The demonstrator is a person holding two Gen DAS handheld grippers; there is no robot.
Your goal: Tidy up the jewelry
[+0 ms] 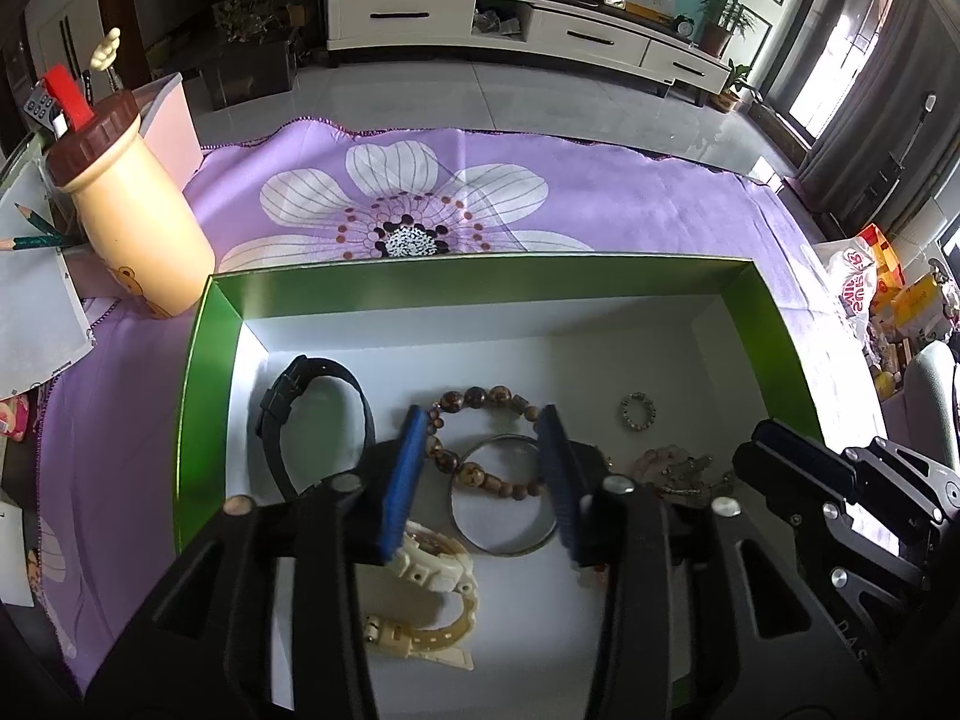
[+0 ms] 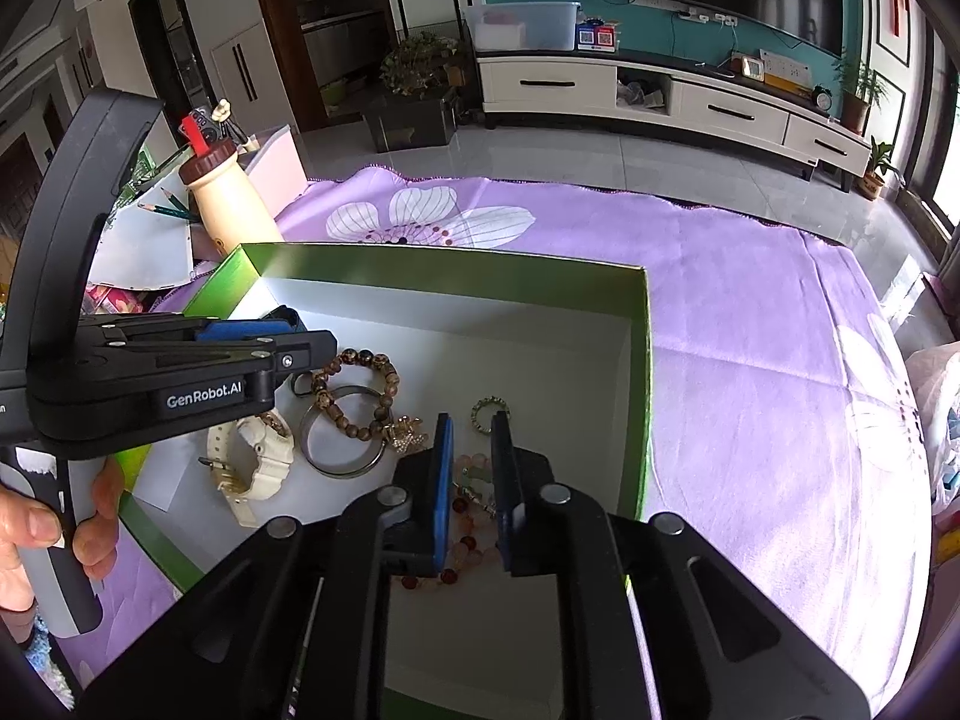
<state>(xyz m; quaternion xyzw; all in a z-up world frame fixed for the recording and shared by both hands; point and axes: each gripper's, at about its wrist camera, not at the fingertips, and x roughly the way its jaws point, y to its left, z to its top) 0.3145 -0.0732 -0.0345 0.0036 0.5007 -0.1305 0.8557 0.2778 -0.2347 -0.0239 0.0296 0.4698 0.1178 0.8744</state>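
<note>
A green box (image 1: 207, 360) with a white floor holds the jewelry: a black watch (image 1: 312, 414), a brown bead bracelet (image 1: 480, 402), a silver bangle (image 1: 504, 540), a cream watch (image 1: 432, 570), a small ring (image 1: 637, 411) and a pink bead bracelet (image 2: 474, 540). My left gripper (image 1: 486, 438) is open above the brown bracelet and bangle, holding nothing. My right gripper (image 2: 474, 438) is open over the pink bracelet, fingers either side of it, not closed on it. The box wall also shows in the right wrist view (image 2: 642, 372).
The box sits on a purple flowered cloth (image 1: 600, 204). A cream bottle with a brown cap (image 1: 132, 222), pencils (image 1: 30, 234) and papers stand to the left. Bags (image 1: 870, 282) lie at the right edge.
</note>
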